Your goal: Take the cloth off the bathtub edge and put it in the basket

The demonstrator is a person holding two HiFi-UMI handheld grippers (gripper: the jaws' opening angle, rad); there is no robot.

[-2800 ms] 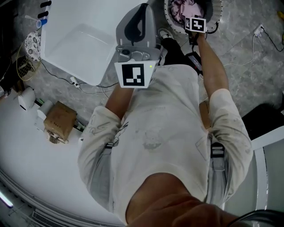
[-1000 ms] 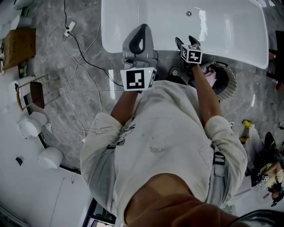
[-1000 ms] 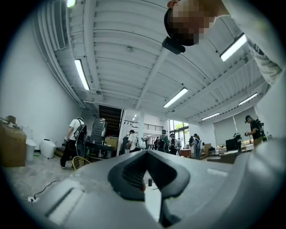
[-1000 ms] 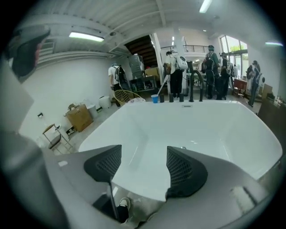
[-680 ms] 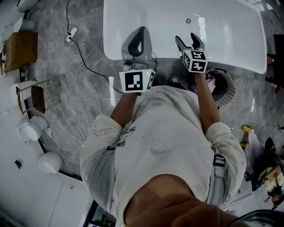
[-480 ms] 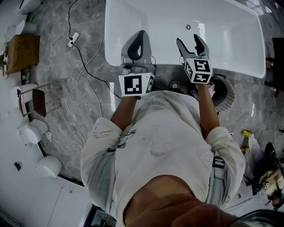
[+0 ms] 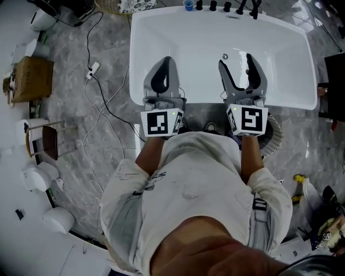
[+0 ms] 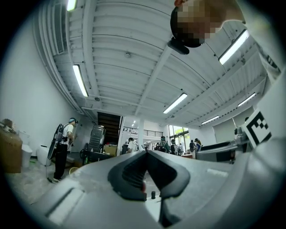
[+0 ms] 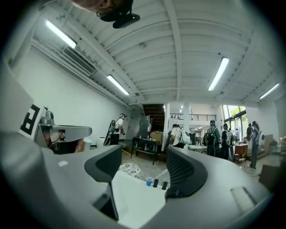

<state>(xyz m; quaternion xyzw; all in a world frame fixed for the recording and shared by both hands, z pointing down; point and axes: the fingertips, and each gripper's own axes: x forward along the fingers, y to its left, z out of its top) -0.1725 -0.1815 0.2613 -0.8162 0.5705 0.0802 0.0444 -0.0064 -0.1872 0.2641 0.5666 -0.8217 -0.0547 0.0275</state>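
The white bathtub (image 7: 280,64) fills the top of the head view, and I see no cloth on the stretch of rim in view. My left gripper (image 7: 166,59) is held level over the near rim, shut with nothing in it; its tips meet in the left gripper view (image 8: 145,153). Beside it, my right gripper (image 7: 236,60) stands open and empty over the tub, which also shows between its jaws (image 9: 145,167). The slatted basket (image 7: 273,129) peeks out on the floor just right of my right wrist. Its inside and the cloth are hidden.
A blue cup (image 7: 187,5) and dark tap fittings (image 7: 226,5) line the far tub rim. Cables (image 7: 102,91) trail over the grey floor at left, near a cardboard box (image 7: 29,78) and a stool (image 7: 46,140). People stand far back in the hall (image 9: 178,134).
My right gripper has risen from beside the basket and swung up level over the tub, still open. The left gripper rose a little and stays shut.
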